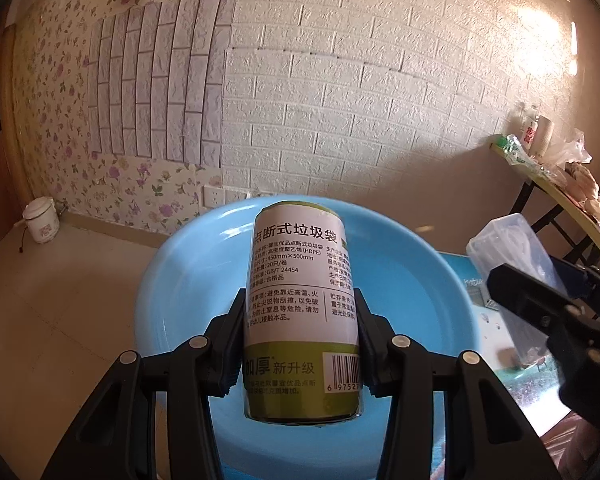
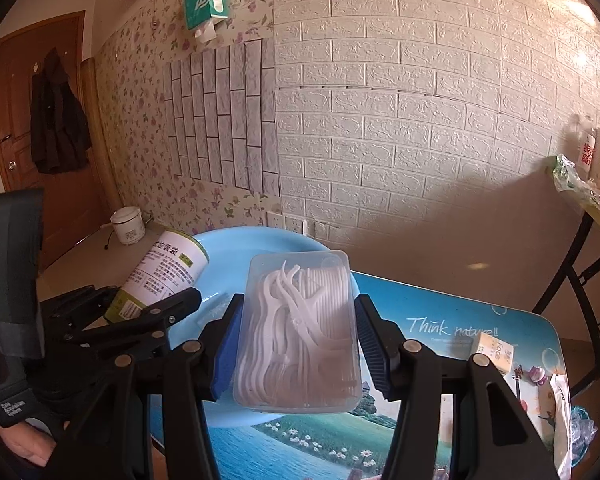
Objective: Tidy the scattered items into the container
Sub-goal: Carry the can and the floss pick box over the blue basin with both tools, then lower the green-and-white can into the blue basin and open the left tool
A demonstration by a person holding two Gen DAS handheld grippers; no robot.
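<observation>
My left gripper (image 1: 300,332) is shut on a green-and-white roll of trash bags (image 1: 302,280), held above the light blue basin (image 1: 188,280). The same roll (image 2: 160,276) shows at the left of the right wrist view, with the left gripper (image 2: 140,312) around it. My right gripper (image 2: 296,344) is shut on a clear plastic box of white floss picks (image 2: 300,328), which hangs over the right rim of the basin (image 2: 236,240). In the left wrist view that box (image 1: 508,252) and the right gripper (image 1: 540,300) appear at the right.
The basin rests on a low table with a printed landscape top (image 2: 440,320). A small "face" box (image 2: 494,350) and plastic wrappers (image 2: 560,412) lie at its right end. A folding table with clutter (image 1: 560,176) stands right; a white rice cooker (image 1: 41,218) sits on the floor.
</observation>
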